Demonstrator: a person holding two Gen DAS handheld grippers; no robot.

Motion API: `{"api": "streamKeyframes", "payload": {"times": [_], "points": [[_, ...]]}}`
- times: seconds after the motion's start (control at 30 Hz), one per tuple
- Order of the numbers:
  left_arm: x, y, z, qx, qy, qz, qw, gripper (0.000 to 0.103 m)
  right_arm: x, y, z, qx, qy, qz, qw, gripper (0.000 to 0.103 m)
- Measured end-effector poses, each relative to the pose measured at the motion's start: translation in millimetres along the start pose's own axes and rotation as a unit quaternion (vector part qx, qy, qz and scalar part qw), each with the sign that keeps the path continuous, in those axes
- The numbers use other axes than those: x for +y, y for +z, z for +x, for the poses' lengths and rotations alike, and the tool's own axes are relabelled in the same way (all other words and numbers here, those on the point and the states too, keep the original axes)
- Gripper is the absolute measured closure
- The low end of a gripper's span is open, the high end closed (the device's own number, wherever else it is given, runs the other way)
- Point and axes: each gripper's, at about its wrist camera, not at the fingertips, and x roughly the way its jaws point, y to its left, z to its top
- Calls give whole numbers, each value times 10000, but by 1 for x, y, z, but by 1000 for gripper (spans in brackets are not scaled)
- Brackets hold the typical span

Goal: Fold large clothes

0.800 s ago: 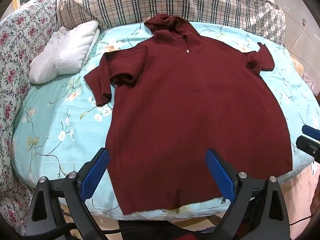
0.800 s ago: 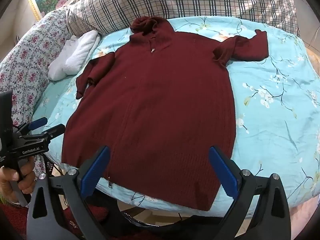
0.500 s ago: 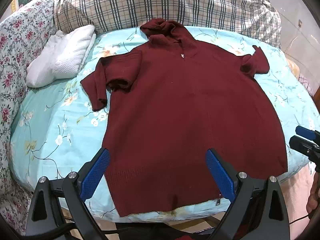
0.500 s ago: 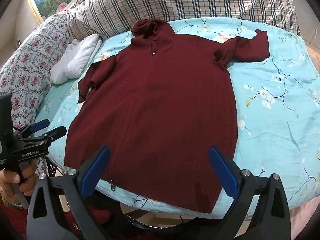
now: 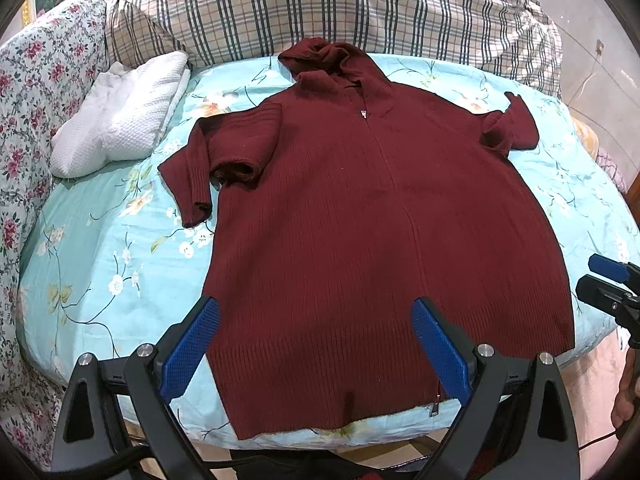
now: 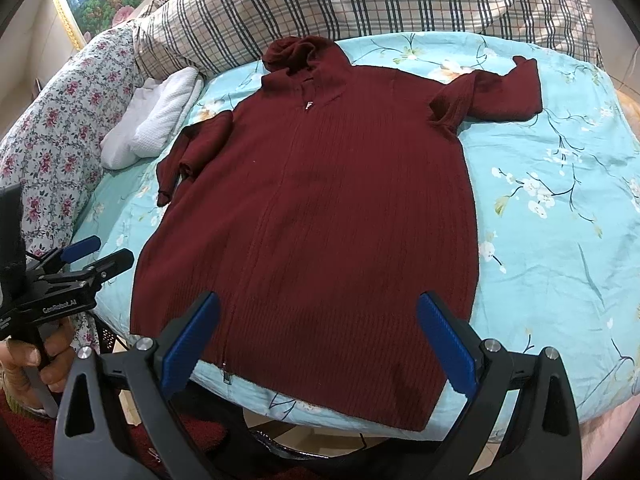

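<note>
Nearest the lens, the left gripper [image 5: 314, 344] hovers with its blue pads spread wide apart and nothing between them; seen from the left wrist, the hem of the maroon hooded cardigan [image 5: 372, 220] lies just beyond and between its fingertips. The right gripper [image 6: 318, 344] is likewise wide apart and empty, poised over the hem's other half. In the right wrist view the left gripper appears again off to the left of the right one, gripped by the person's left hand [image 6: 24, 360], beside the bed's edge.

Ahead of both grippers the cardigan lies face up and spread flat on the light blue flowered bedsheet [image 6: 560, 208], zipper closed, its hem at the bed's near edge. Farther out and left of the left gripper, one sleeve [image 5: 224, 160] is doubled back on itself with its cuff pointing toward the hem. Farther out and right of the right gripper, the other sleeve [image 6: 500, 92] stretches sideways across the sheet. The hood [image 6: 296, 52] lies bunched at the far end.

Beyond the folded sleeve, to the left, a white textured pillow [image 5: 120, 116] lies on the sheet. Farthest off, a plaid quilt [image 5: 340, 4] is heaped behind the hood, with a floral quilt [image 5: 28, 92] along the left
</note>
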Motion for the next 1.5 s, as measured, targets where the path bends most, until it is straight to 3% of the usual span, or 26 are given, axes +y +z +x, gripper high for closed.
{"api": "streamKeyframes", "payload": {"times": [0.47, 0.87, 1.13, 1.33, 1.5], "points": [[0, 4, 7, 167, -26, -63, 9998, 6, 0, 2, 0, 26, 24, 19, 10000, 4], [3, 8, 19, 390, -365, -218, 9983, 6, -7, 5, 4, -76, 34, 182, 9998, 4], [7, 12, 36, 459, -282, -213, 9983, 6, -27, 15, 9, -214, 363, 647, 9970, 4], [10, 21, 52, 536, -274, -275, 9978, 6, -58, 34, 5, -598, 132, 797, 9949, 6], [10, 32, 67, 552, -208, -208, 9980, 6, -100, 63, 5, -739, -103, 1149, 9906, 17]]}}
